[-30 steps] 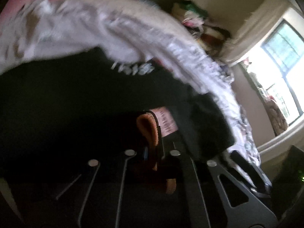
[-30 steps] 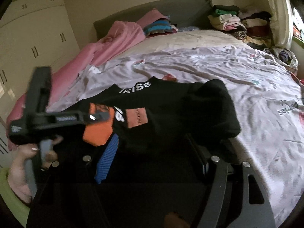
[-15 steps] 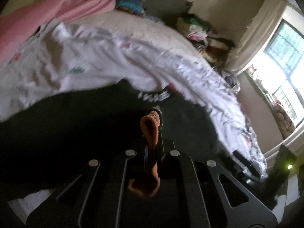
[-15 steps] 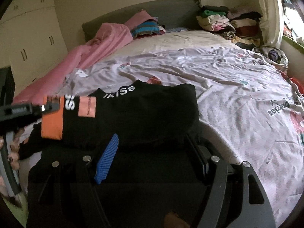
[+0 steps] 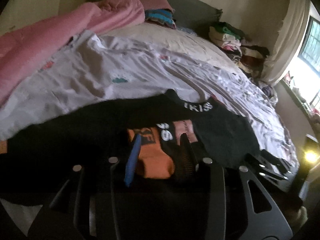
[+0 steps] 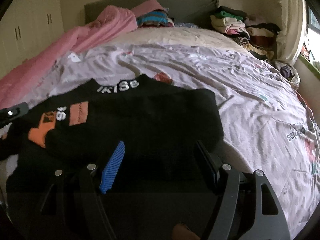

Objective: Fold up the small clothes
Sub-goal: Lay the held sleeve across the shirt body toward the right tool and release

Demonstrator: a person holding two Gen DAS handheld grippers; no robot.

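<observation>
On the bed [image 6: 250, 104], your black top [image 6: 140, 124] lies spread near the foot edge, folded in on itself. White letters on its collar band read roughly "IKISS" from the right wrist view; the left wrist view shows only "IKIS" before the band curves away. A second white print beside the pink patch [image 6: 78, 114] reads "SS" or similar, partly folded under. Print on the orange patch [image 6: 43, 129] is too dark to read. Grey lettering on the sheet at far right is upside down and cut off. Your left tool [image 5: 158, 146] is opening, its jaws parting around the orange cuff [image 5: 155, 164], which sits loose between them. Your right tool [image 6: 160, 160] is spread wide over the top's near hem, pads not pressing it. Clothes stacked by the headboard [image 6: 180, 2] are blurred.
</observation>
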